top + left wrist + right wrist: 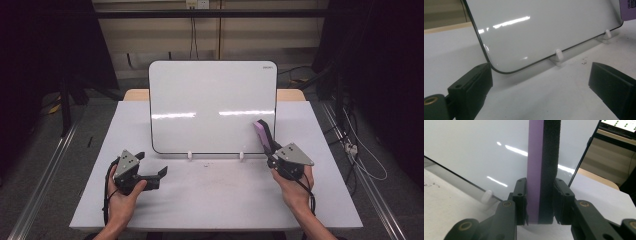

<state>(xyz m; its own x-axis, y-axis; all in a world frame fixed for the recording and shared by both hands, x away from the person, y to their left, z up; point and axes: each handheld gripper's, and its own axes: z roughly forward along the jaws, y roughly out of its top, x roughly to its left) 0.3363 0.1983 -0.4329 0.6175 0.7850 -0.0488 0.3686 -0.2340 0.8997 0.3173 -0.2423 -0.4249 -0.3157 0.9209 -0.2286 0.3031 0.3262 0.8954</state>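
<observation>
Right gripper (268,148) is clamping the light, spongy eraser (543,167) by its flat sides for me, just before the whiteboard's (212,105) lower right corner, left gripper (150,169) gaping idle.

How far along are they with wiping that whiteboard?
Already done: the eraser is picked up, clamped between the jaws of the right gripper, and the whiteboard looks clean, with no marks visible. In hand: the eraser is raised by the board's lower right corner; whether it touches the board I cannot tell. The left gripper rests open on the table. Left: any wiping, and putting the eraser down.
</observation>
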